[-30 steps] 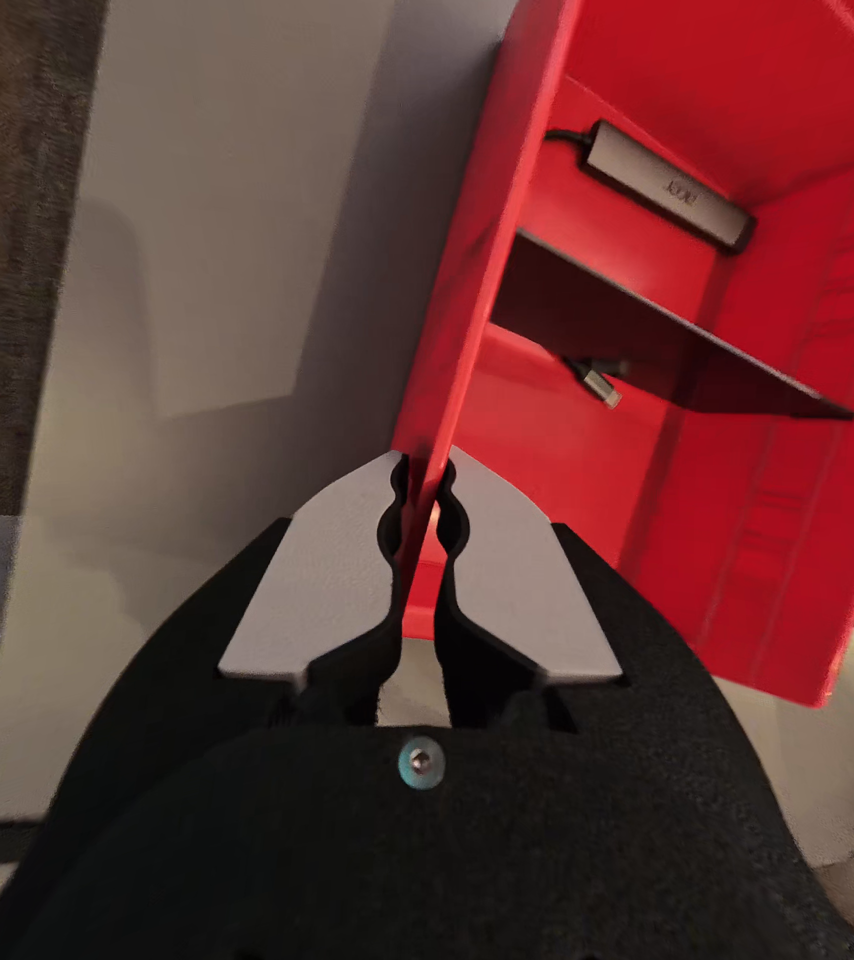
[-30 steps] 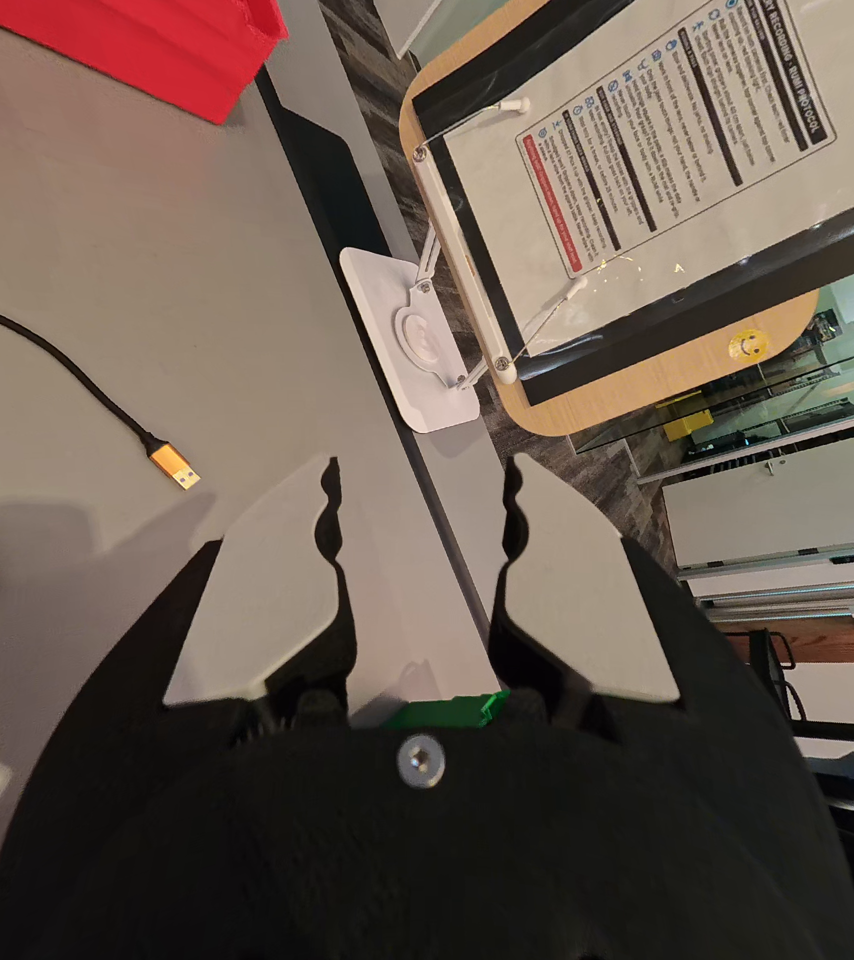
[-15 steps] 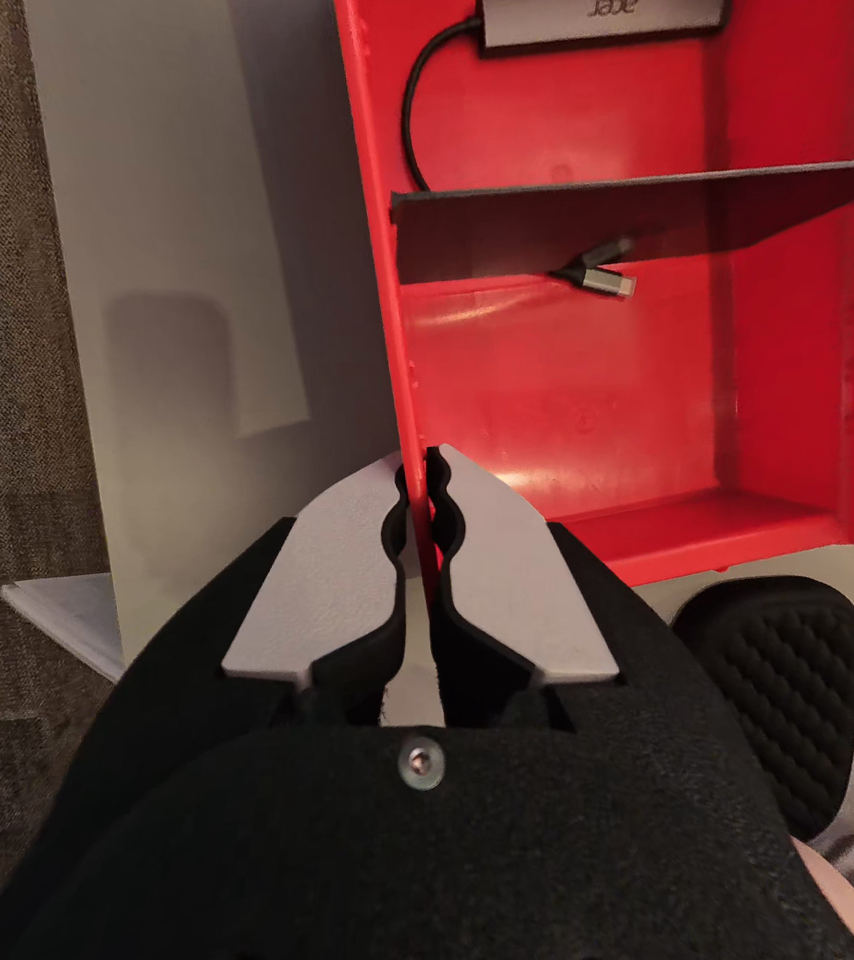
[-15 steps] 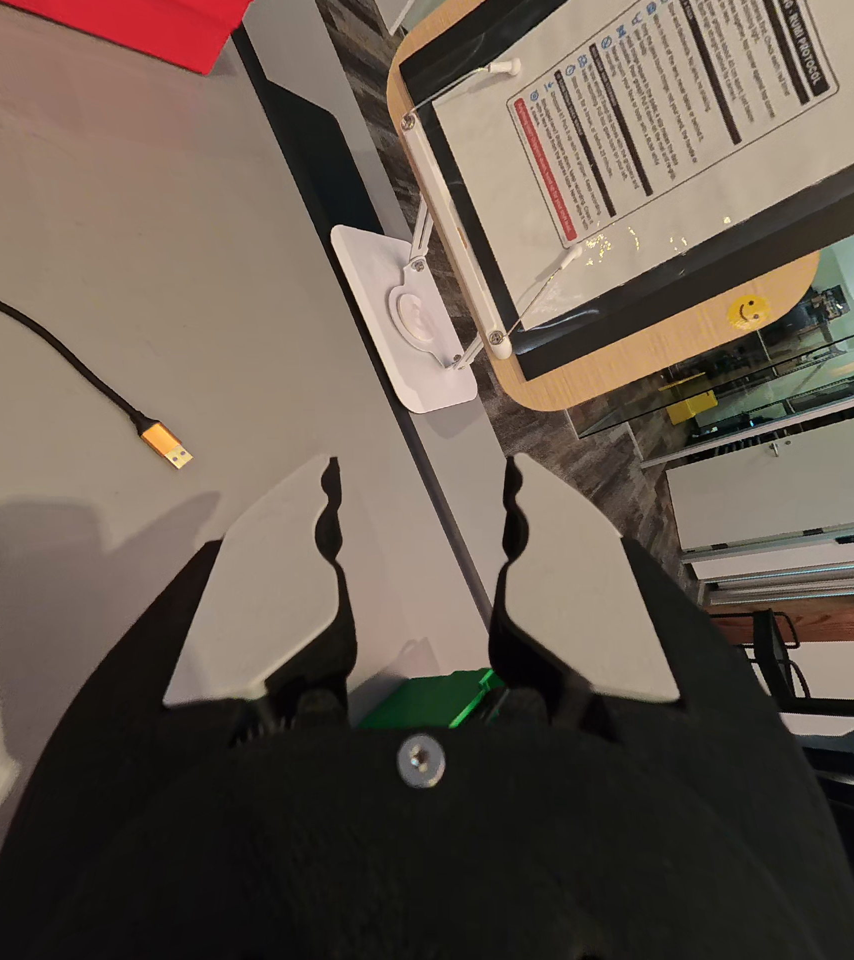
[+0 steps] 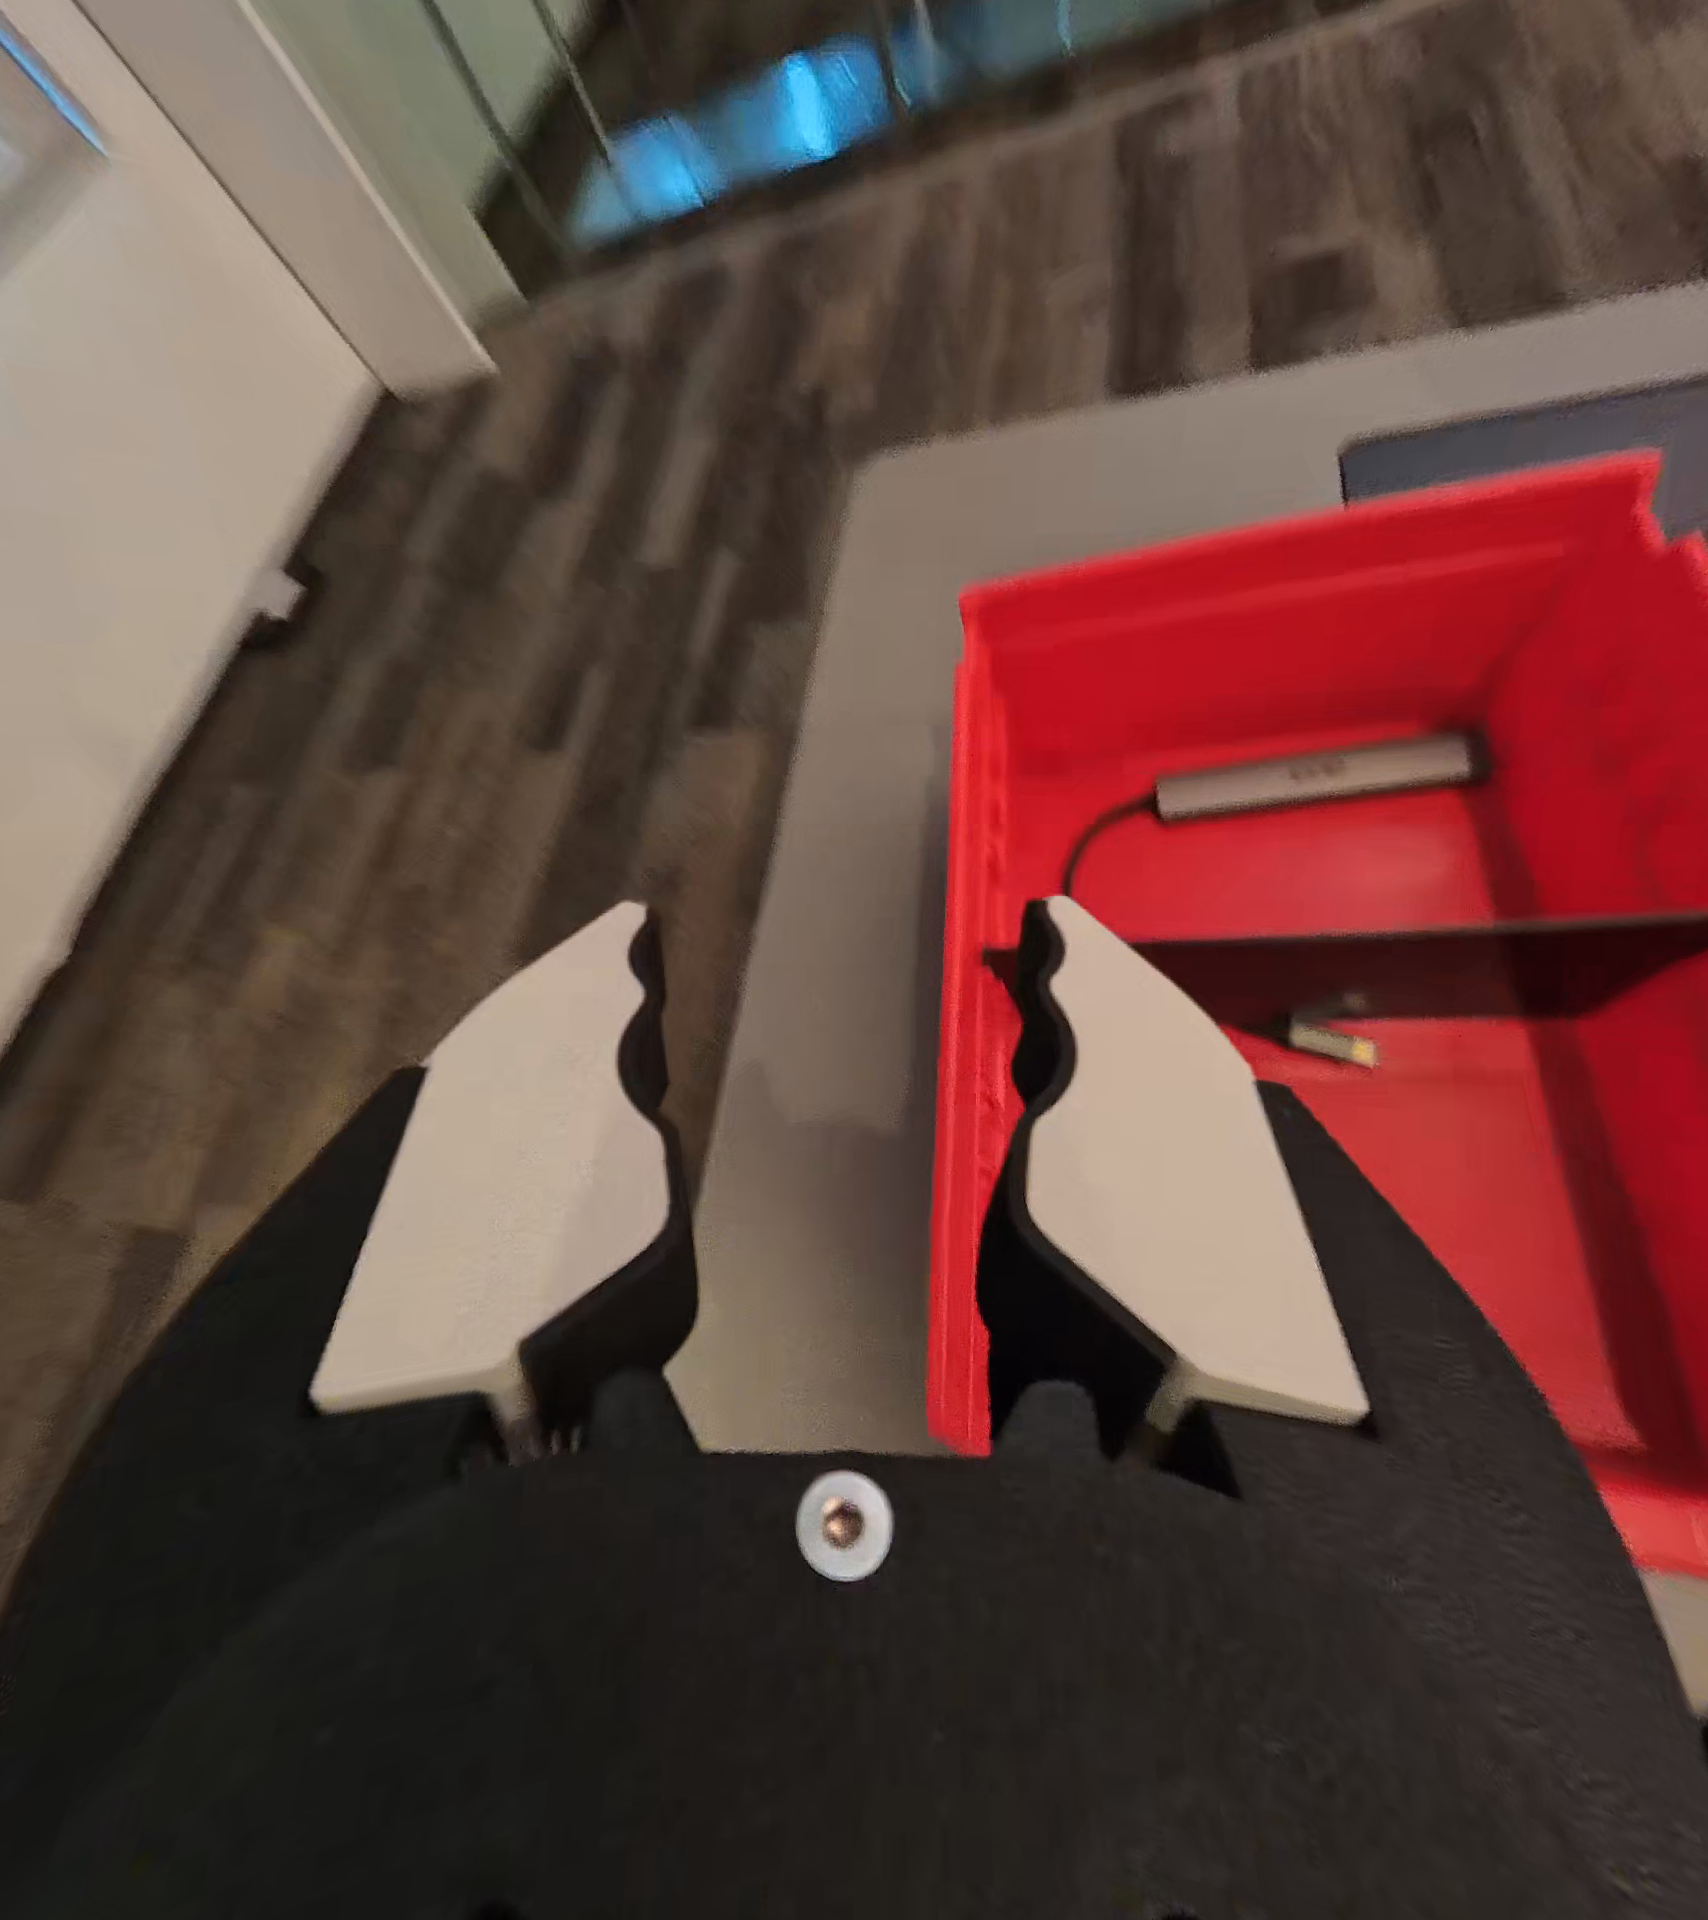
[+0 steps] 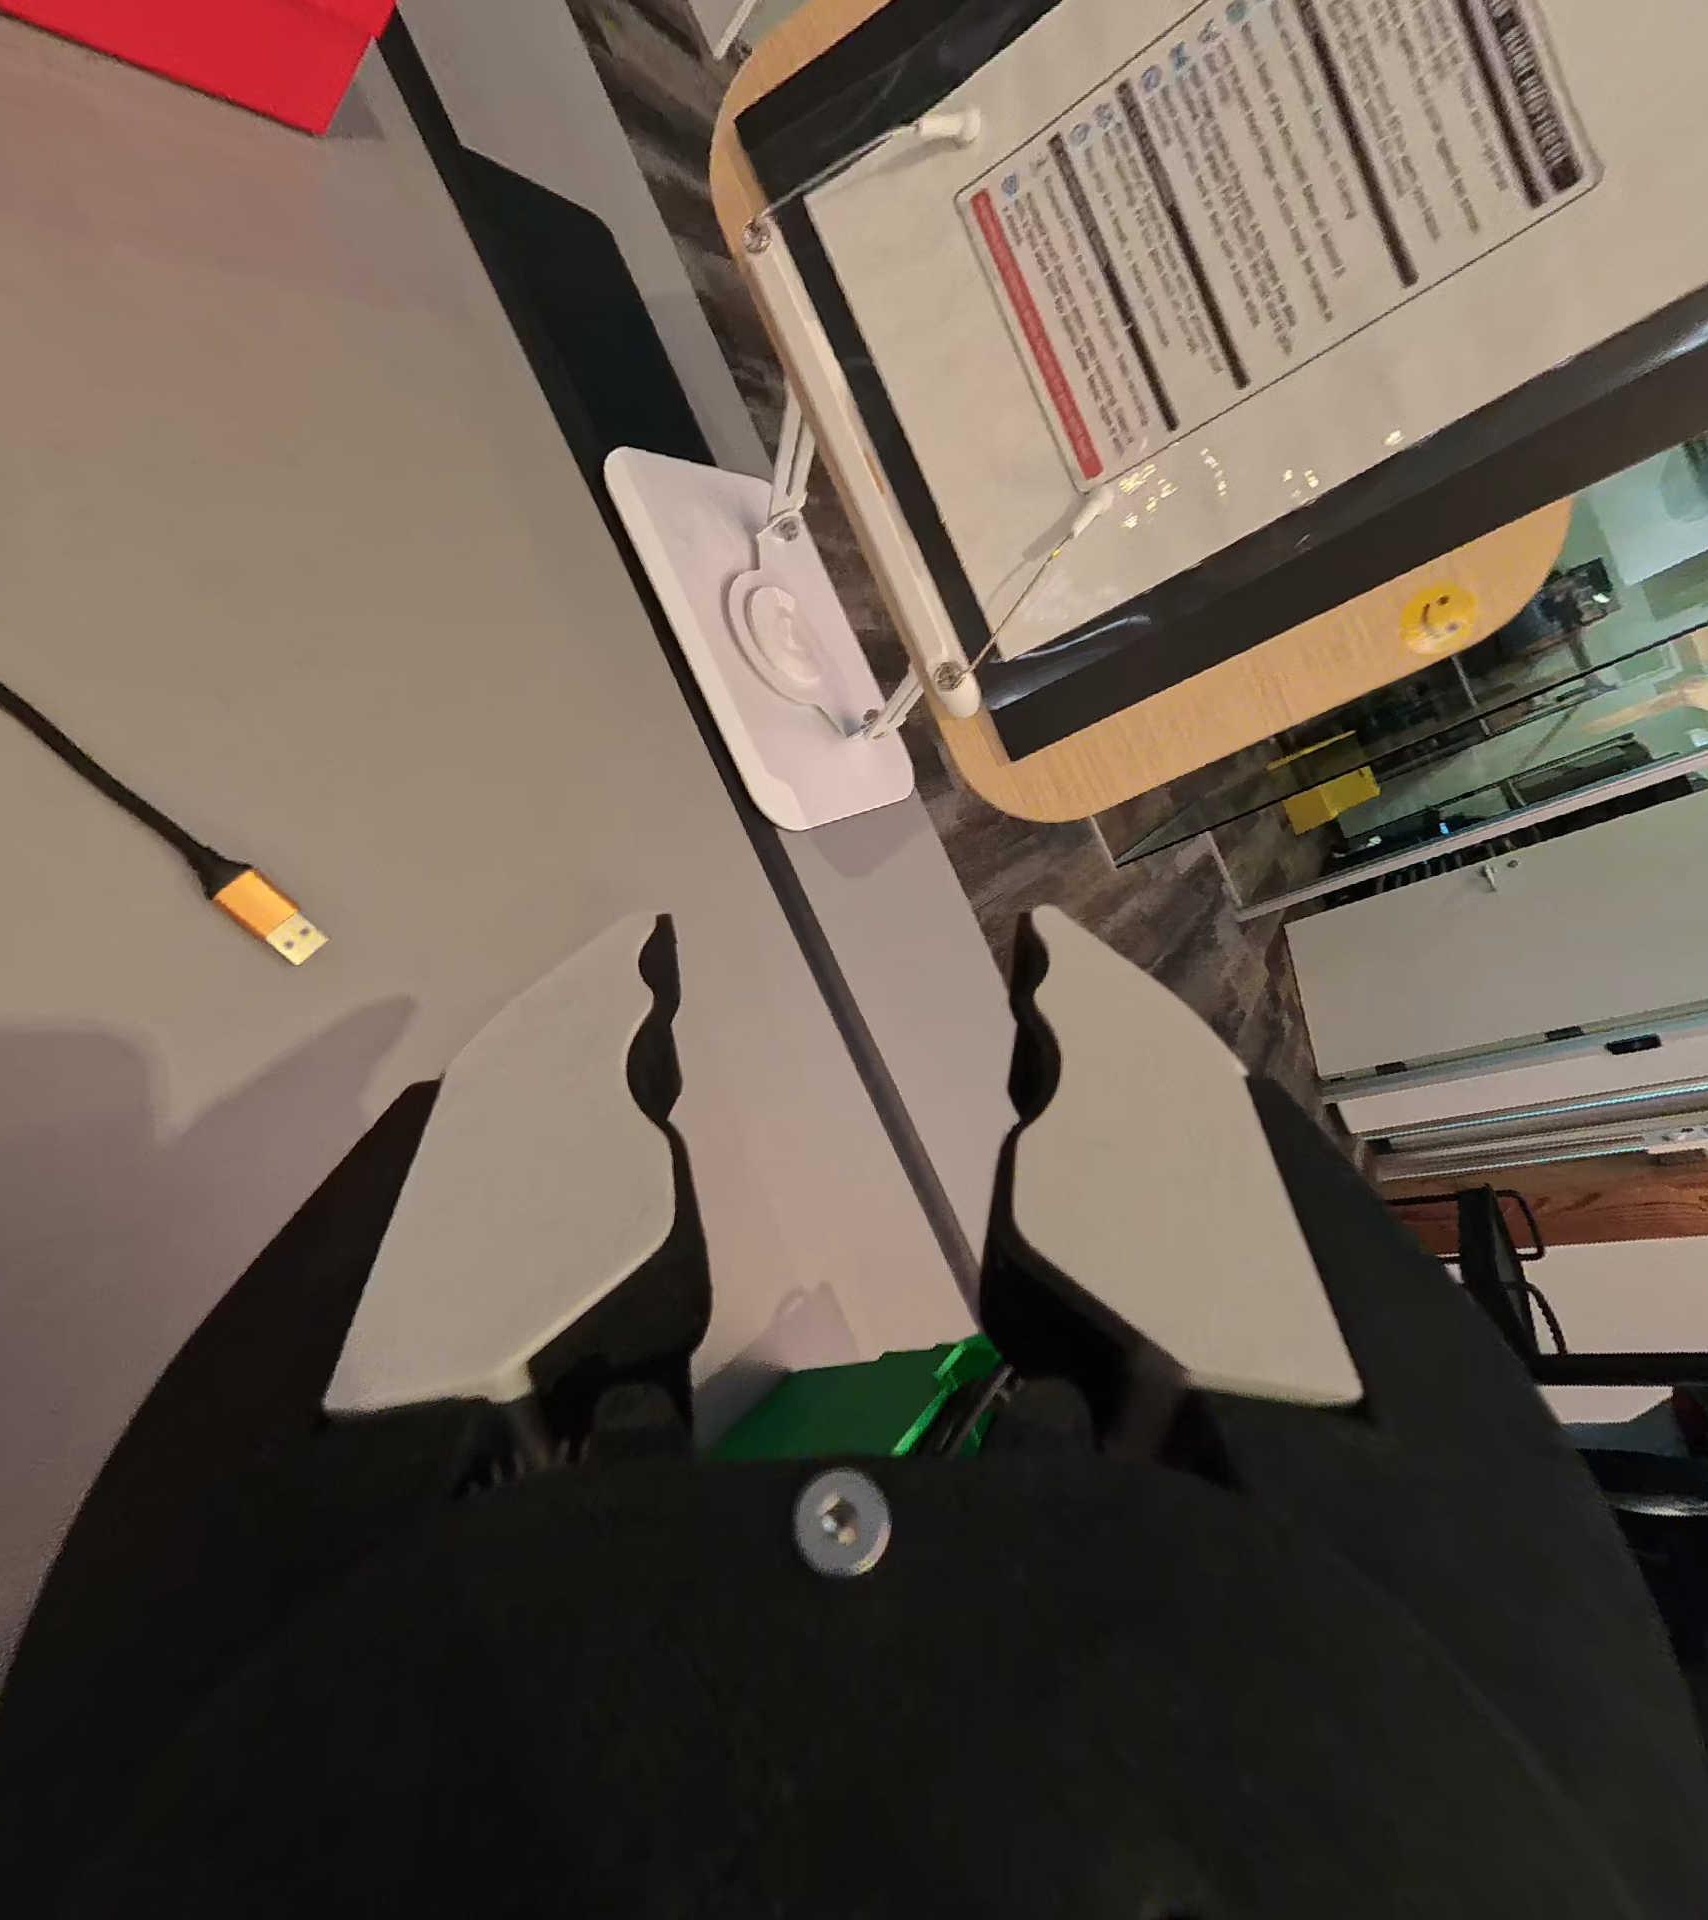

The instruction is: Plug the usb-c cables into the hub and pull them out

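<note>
left gripper (image 5: pixel 834 997) wide open, empty | hub (image 5: pixel 1315 777) at 2 o'clock (long axis crosswise) | right gripper (image 6: pixel 839 997) agape, cable plug (image 6: pixel 268 930) at 9

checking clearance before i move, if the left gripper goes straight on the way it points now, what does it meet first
Probably the grey tabletop: the open left gripper has bare table between its fingers. The red bin wall runs just inside its right finger, so that finger might graze it; depth is unclear.

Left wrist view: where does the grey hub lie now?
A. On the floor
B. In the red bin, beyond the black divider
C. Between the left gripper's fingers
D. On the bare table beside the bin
B: the grey hub lies on the red bin floor, on the far side of the black divider, away from the open left gripper.
</note>
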Available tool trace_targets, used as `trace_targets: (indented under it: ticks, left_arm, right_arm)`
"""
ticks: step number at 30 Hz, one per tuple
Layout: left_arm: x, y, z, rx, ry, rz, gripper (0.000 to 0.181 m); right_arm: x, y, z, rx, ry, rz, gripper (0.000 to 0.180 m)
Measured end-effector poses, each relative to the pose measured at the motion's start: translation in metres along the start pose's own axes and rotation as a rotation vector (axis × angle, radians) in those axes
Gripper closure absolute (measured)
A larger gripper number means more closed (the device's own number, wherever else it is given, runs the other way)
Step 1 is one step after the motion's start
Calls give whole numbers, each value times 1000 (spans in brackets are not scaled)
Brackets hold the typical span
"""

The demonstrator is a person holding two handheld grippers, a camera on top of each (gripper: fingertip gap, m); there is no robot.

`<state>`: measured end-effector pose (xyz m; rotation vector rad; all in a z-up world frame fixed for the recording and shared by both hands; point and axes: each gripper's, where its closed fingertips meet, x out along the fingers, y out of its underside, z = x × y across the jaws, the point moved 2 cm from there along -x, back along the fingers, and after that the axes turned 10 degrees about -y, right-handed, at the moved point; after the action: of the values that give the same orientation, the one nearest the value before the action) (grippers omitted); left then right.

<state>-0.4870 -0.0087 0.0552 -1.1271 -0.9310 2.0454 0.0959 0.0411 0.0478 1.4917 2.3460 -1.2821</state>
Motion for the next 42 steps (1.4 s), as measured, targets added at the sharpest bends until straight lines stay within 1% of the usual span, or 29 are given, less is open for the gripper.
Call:
trace_targets:
  ticks: [2, 4, 6, 9, 11, 14, 15, 17, 19, 21, 23, 25, 27, 30, 34, 37, 39, 42]
  left_arm:
    - [-12, -21, -5, 39, -72, -97, 117]
    - [-22, -38, -12, 63, -118, -166, 118]
    - [-28, -49, -23, 80, -123, -202, 118]
    - [-33, -60, -37, 108, -117, -232, 117]
    - [-35, -65, -46, 121, -110, -257, 116]
    - [-30, -69, -66, 167, -62, -316, 115]
    - [-25, -70, -77, 191, -24, -351, 119]
    - [-8, -72, -111, 290, 144, -391, 136]
    - [18, -70, -142, 458, 304, -349, 135]
    - [46, -60, -161, 707, 390, -270, 138]
    - [69, -40, -172, 919, 481, -172, 147]
    - [89, -22, -178, 1059, 556, -88, 148]
    - [107, -7, -181, 1160, 616, -28, 153]
    - [129, 14, -182, 1276, 686, 37, 158]
    - [154, 26, -183, 1327, 702, 68, 143]
    - [168, 35, -183, 1368, 703, 97, 137]
    - [174, 40, -181, 1407, 699, 106, 139]
    - [176, 44, -183, 1425, 736, 120, 141]
  right_arm:
    - [-2, -7, -6, 3, 54, -23, 114]
    - [-9, -15, -17, 9, 142, -53, 112]
    - [-19, -24, -28, 21, 227, -101, 111]
    - [-36, -39, -40, 43, 326, -218, 112]
    - [-47, -46, -47, 66, 384, -288, 117]
    - [-56, -49, -56, 127, 456, -339, 122]
    - [-57, -46, -59, 129, 493, -315, 123]
    - [-57, -41, -64, 90, 573, -232, 124]
    - [-49, -40, -61, 44, 548, -185, 124]
    - [-40, -40, -57, 32, 509, -181, 124]
    - [-32, -41, -54, 38, 468, -191, 124]
    - [-27, -40, -51, 37, 436, -195, 124]
    - [-22, -38, -50, 23, 422, -175, 124]
    - [-16, -31, -50, -9, 417, -117, 124]
    - [-10, -27, -46, -39, 398, -82, 124]
    - [-5, -26, -43, -55, 382, -59, 124]
    - [-2, -27, -40, -74, 371, -43, 124]
    - [3, -27, -36, -92, 351, -19, 124]
